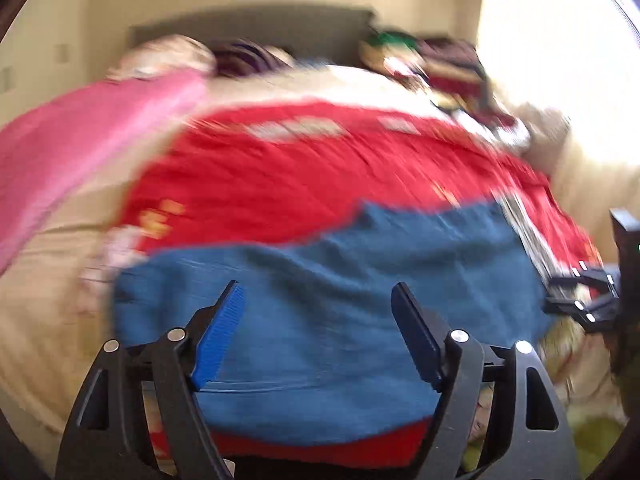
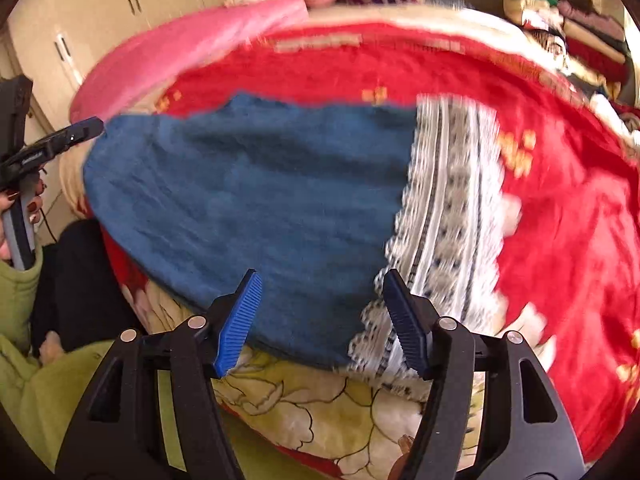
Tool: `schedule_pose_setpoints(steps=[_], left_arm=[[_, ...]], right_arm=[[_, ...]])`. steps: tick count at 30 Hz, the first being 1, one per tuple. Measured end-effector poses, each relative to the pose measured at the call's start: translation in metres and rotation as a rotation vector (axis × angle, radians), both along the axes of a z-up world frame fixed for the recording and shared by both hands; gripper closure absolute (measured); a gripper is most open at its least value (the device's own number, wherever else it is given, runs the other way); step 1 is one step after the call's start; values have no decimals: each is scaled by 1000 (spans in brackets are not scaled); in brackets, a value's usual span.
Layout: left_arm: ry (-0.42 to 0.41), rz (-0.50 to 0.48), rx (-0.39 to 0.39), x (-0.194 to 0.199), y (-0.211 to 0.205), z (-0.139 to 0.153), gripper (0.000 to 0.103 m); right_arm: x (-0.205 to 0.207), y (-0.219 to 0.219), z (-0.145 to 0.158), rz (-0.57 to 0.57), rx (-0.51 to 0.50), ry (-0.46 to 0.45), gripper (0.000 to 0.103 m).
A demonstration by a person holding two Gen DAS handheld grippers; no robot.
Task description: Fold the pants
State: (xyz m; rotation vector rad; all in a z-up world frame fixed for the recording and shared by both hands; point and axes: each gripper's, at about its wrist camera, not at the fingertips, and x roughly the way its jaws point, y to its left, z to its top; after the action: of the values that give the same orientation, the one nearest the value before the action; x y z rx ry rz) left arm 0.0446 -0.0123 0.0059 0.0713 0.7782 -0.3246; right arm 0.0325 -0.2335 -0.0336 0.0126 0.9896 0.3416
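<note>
Blue pants [image 1: 328,292] lie in a folded block on a red blanket [image 1: 304,172] on the bed. Their white patterned band [image 2: 448,216] shows at the right end in the right wrist view, where the blue cloth [image 2: 248,196] fills the middle. My left gripper [image 1: 318,292] is open and empty, just above the near part of the pants. My right gripper [image 2: 320,278] is open and empty over the near edge, by the band. Each gripper shows in the other's view: the right one [image 1: 576,292] and the left one [image 2: 86,126].
A pink blanket [image 1: 80,148] lies at the left of the bed. Stacked clothes [image 2: 568,28] sit at the far right by the headboard [image 1: 256,28]. Cupboards [image 2: 100,12] stand to the left. A flowered quilt [image 2: 320,400] hangs at the near bed edge. Both views are motion-blurred.
</note>
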Motion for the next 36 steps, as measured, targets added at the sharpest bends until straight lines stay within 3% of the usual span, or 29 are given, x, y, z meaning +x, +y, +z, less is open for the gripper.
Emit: schedule_pose_setpoints(steps=[4,6,8,12,16,19,25,28,31,34,35,36], left_arm=[[161,-53,66,20,-24,-52,28],[202,-58,81,25,-25,-63,27],[201,-75,25,26,-21,-52,26],[156,-63,-38,41,-13,-23,26],[126,-56,-92,71,-19,-5,26],[151,-50,-139,100,-30,-5,26],[231,-30,-144,145,-44,-26,26],[276,-22,-169,160,-46,-42,26],[321,-19,-187,172,-52,-59,22],[326,-31,-191,174,-60,-64,21],[326,-44,-198,173,-64,-64,29],[334,-56,-215,173,-67,-63,47]], right_arm=[[-4,4,-11,10,-29,3,46],[-4,3,-7,21,-21,8,44],[-4,-2,2,22,8,-7,45],[11,-38,40,-88,92,-133,44],[49,-71,50,-179,136,-139,44],[84,-89,41,-208,147,-96,45],[133,-106,7,-214,249,29,49],[140,-106,-12,-212,273,68,49],[136,-109,-17,-216,307,46,50],[132,-110,-17,-207,323,39,60],[131,-109,-17,-198,326,38,66],[129,-107,-17,-186,328,34,73]])
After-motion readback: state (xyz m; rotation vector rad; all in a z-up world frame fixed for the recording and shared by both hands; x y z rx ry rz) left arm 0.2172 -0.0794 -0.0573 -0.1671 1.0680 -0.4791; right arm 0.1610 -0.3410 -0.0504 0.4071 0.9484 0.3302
